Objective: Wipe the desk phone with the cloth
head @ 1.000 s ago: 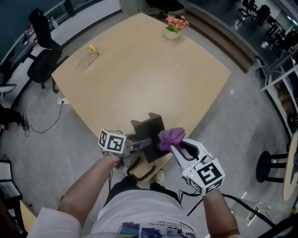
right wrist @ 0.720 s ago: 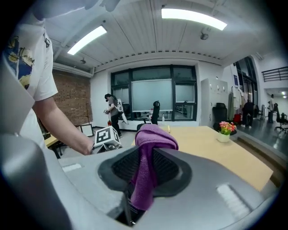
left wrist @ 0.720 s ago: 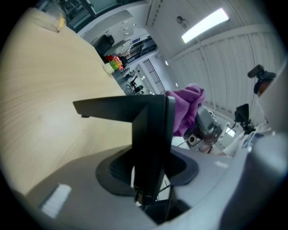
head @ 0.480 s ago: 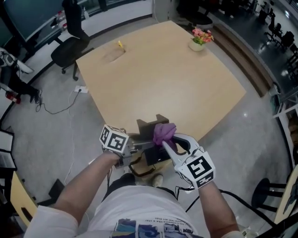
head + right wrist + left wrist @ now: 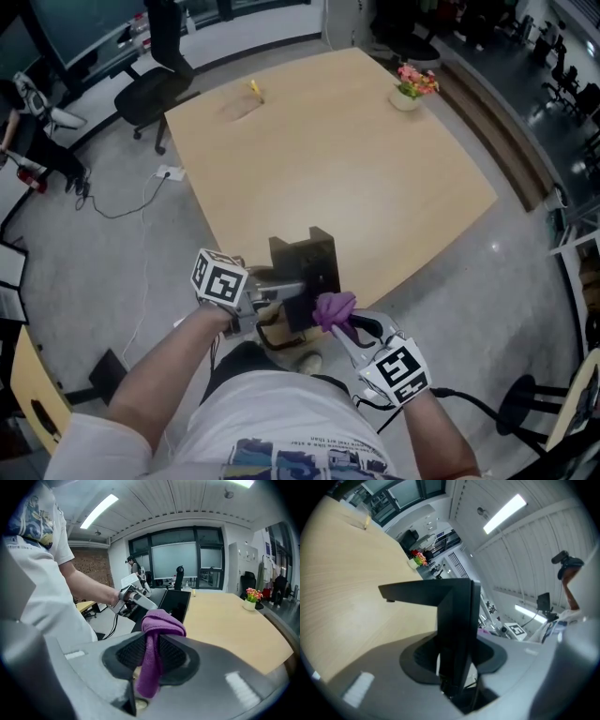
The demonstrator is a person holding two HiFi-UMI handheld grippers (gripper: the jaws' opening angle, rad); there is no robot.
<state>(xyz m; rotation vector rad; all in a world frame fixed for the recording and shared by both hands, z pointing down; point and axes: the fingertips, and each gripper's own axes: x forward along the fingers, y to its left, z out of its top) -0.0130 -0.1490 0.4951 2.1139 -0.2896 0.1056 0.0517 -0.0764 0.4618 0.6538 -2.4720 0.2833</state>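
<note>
The black desk phone (image 5: pixel 305 267) is held up at the near edge of the table, its thin edge clamped in my left gripper (image 5: pixel 286 291). In the left gripper view the phone (image 5: pixel 457 620) stands edge-on between the jaws of my left gripper (image 5: pixel 454 667). My right gripper (image 5: pixel 339 323) is shut on a bunched purple cloth (image 5: pixel 333 307), which sits at the phone's near right corner. Whether it touches the phone I cannot tell. In the right gripper view the cloth (image 5: pixel 157 634) hangs between the jaws of my right gripper (image 5: pixel 150 667), with the phone's dark face (image 5: pixel 176 604) beyond it.
The light wooden table (image 5: pixel 375 169) stretches away, with a small flower pot (image 5: pixel 412 89) at its far right and a yellow item (image 5: pixel 254 89) at its far left. An office chair (image 5: pixel 155 84) stands on the floor to the left, near a loose cable (image 5: pixel 141 202).
My right gripper has drawn the purple cloth from the phone's upper part down toward me to its near right corner. The left gripper keeps hold of the phone, slightly raised.
</note>
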